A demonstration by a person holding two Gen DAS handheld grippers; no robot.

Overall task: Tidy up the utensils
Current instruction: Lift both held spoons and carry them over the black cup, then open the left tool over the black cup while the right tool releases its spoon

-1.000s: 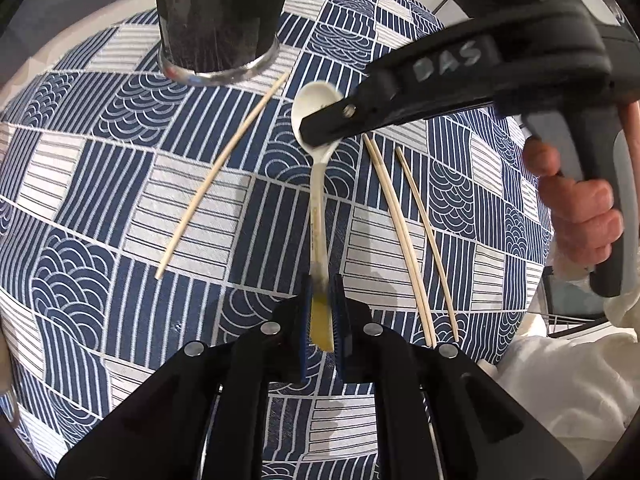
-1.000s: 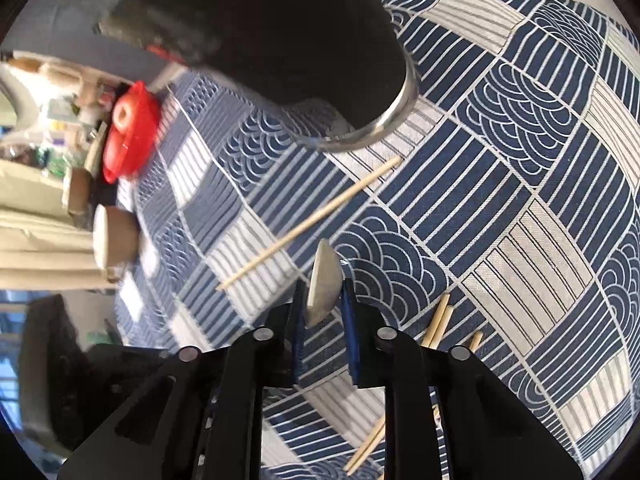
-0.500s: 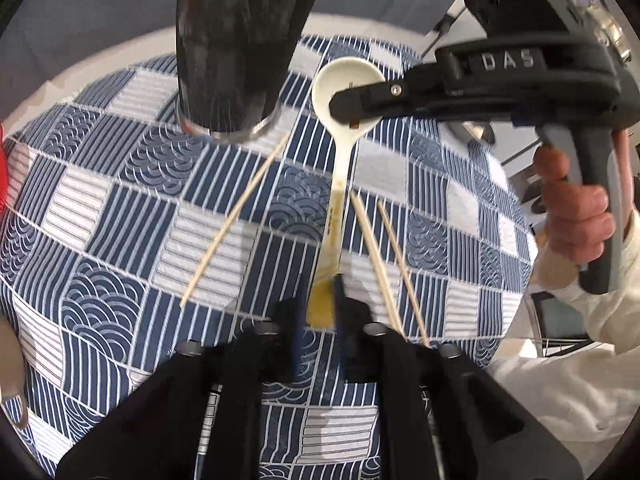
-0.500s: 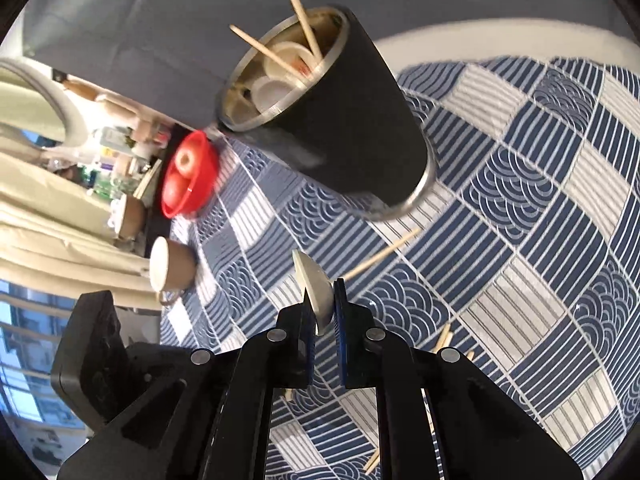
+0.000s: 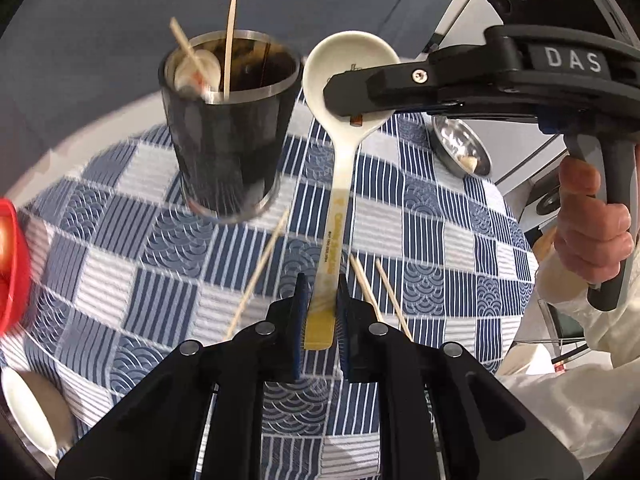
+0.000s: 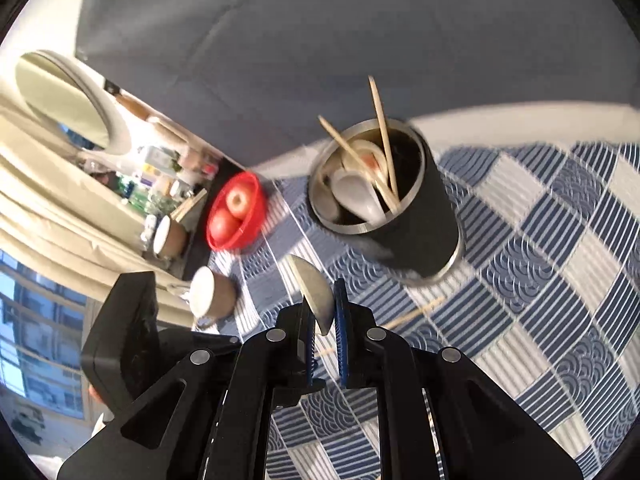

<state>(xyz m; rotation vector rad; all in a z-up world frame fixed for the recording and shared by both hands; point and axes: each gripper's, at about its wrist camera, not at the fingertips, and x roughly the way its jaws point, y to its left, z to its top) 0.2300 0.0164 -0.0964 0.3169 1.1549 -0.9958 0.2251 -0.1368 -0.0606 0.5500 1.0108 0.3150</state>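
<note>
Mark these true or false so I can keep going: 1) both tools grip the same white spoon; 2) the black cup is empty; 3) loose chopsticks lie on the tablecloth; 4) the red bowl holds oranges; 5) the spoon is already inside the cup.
1) True. The left tool clamps the handle end of the white spoon and the right tool clamps its bowl.
2) False. The black cup already holds chopsticks and white spoons.
3) True. Several loose chopsticks lie on the tablecloth.
4) False. The red bowl holds red fruit that looks like apples.
5) False. The spoon is held in the air beside the cup.
</note>
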